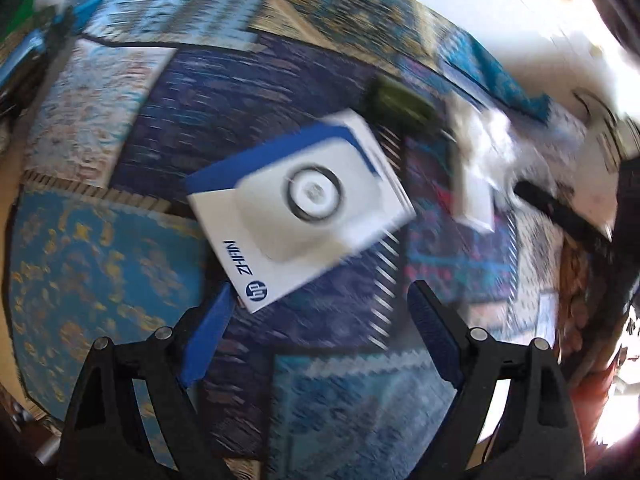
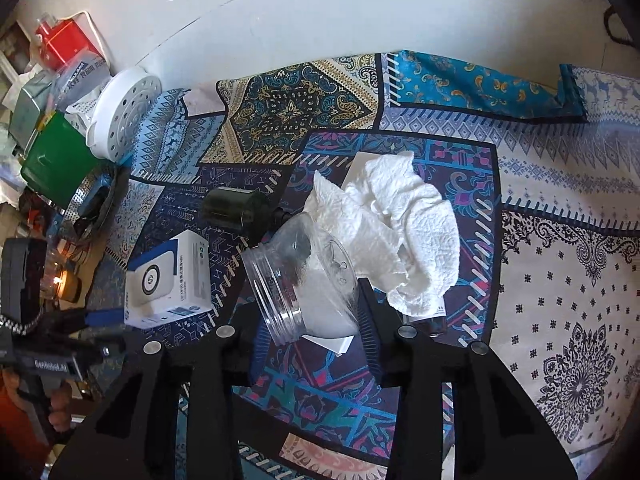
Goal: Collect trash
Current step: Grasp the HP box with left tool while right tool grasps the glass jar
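Observation:
A white and blue HP box [image 1: 300, 204] lies on the patterned cloth just ahead of my open, empty left gripper [image 1: 320, 308]; it also shows in the right wrist view [image 2: 168, 280]. My right gripper [image 2: 312, 320] is shut on a clear plastic jar [image 2: 300, 280], held tilted above the cloth. A crumpled white paper towel [image 2: 396, 236] lies just beyond the jar, over a white card. A dark cylinder [image 2: 236, 208] lies between box and towel. The left wrist view is motion-blurred.
A patterned blue cloth [image 2: 560, 240] covers the table. At the left edge stand a white perforated lid [image 2: 124, 116], a green box [image 2: 56, 160] and a red box [image 2: 64, 40]. My left gripper's body [image 2: 48, 356] shows at the far left.

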Tool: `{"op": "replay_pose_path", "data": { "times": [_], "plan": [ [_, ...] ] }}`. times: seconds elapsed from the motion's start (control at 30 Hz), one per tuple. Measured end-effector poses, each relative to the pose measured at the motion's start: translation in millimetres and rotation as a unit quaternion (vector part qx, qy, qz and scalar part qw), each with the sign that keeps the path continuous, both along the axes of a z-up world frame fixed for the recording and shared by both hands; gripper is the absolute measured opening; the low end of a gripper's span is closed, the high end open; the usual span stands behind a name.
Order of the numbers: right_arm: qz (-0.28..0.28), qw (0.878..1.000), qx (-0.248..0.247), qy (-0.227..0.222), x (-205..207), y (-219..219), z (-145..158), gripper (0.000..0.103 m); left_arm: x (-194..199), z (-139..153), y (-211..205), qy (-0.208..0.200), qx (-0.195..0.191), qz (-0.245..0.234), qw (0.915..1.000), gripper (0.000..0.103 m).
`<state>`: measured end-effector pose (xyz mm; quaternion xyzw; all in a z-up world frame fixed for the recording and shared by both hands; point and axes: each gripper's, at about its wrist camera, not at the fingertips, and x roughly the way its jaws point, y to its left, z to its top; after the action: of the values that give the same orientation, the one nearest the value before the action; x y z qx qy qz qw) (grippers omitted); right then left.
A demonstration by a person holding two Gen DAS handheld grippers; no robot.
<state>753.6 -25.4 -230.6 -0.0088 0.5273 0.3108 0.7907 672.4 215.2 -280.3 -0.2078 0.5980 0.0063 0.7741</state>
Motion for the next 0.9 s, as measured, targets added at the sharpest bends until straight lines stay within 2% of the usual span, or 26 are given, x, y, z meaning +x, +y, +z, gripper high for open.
{"op": "replay_pose_path", "data": {
  "times": [0.07,0.13,0.2,0.33,0.5,0.63,0.7,0.83,0.9],
  "plan": [
    [-0.008,1.000,0.000,-0.003,-1,-8,4,0.036,-1,7,-21,-0.008,0.053,-0.043,0.9976,0.088],
    [-0.016,1.000,-0.001,-0.006,-3,-16,8,0.036,1,17,-32,-0.019,0.117,-0.065,0.9908,0.088],
    [-0.021,1.000,0.001,-0.006,-5,-23,12,0.036,6,25,-32,-0.033,0.149,-0.082,0.9849,0.089],
    [-0.034,0.999,0.005,-0.011,-10,-35,20,0.036,28,27,-10,-0.043,0.141,-0.114,0.9824,0.090],
    [-0.052,0.999,0.012,-0.011,-14,-44,26,0.036,66,12,3,-0.032,0.105,-0.169,0.9794,0.090],
    [-0.067,0.998,0.016,-0.012,-17,-49,27,0.036,83,1,3,-0.015,0.045,-0.196,0.9793,0.090],
    [-0.072,0.997,0.016,-0.010,-18,-51,27,0.036,88,-4,-2,-0.007,0.029,-0.211,0.9771,0.090],
    [-0.083,0.996,0.017,-0.008,-19,-54,25,0.036,89,-14,-18,0.009,0.047,-0.230,0.9719,0.090],
    [-0.087,0.996,0.017,-0.007,-20,-56,24,0.036,89,-24,-30,0.029,0.064,-0.248,0.9661,0.090]
  ]
}}
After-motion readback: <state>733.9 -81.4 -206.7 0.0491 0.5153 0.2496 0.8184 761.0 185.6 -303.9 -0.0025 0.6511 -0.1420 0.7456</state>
